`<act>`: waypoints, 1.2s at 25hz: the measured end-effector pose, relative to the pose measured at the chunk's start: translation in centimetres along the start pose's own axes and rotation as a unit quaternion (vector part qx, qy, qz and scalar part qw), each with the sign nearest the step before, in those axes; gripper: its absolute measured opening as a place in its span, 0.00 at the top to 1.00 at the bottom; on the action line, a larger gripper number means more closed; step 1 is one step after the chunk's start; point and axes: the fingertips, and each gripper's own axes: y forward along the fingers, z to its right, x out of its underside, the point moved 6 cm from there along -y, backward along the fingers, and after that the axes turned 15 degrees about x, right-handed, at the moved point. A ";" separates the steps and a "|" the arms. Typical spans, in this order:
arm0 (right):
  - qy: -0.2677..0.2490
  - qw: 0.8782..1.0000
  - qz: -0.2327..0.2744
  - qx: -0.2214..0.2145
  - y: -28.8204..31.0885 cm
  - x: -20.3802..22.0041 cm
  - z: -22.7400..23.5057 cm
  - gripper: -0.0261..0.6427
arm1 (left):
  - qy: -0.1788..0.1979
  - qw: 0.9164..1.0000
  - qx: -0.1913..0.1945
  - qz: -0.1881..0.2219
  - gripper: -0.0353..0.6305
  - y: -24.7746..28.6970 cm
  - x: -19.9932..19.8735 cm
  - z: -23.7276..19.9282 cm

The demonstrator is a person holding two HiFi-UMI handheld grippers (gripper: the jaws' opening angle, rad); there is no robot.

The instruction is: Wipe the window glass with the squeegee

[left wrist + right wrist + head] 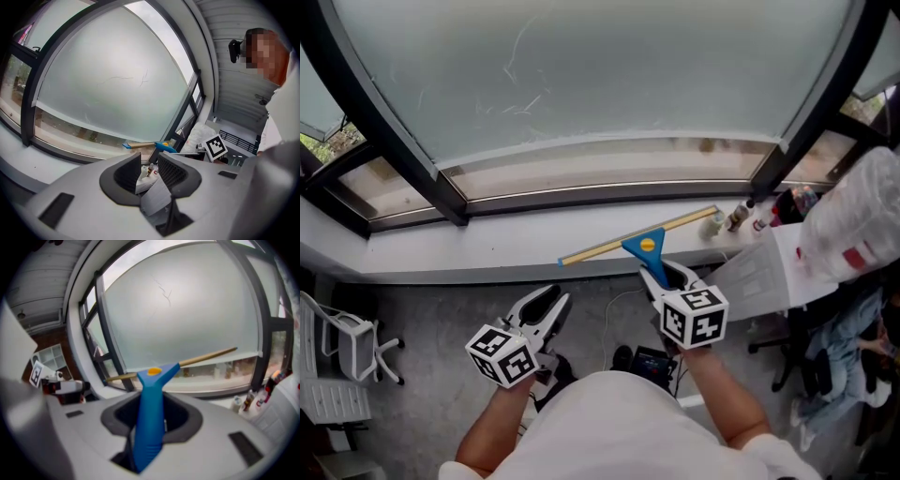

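Note:
The squeegee [639, 238] has a blue handle with an orange dot and a long brass blade bar. My right gripper [661, 276] is shut on its handle [149, 418], holding the blade [206, 356] across in front of the lower window frame. The blade hangs over the white sill [487, 246], apart from the frosted window glass [581, 66]. My left gripper [546, 307] is open and empty, low at the left, below the sill's edge. In the left gripper view its jaws stand apart with nothing between them, and the squeegee [154, 146] shows beyond them.
Small bottles [736, 218] stand on the sill at the right, beside a white plastic bag [858, 220] and a white box [766, 270]. Dark window frame posts [403, 141] flank the pane. A white chair [347, 342] sits on the floor at the left.

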 end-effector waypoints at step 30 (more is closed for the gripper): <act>-0.015 0.999 0.017 0.035 -2.0 -1.6 -8.0 0.75 | 0.006 0.998 0.064 -0.010 0.75 -6.0 -2.8 -1.2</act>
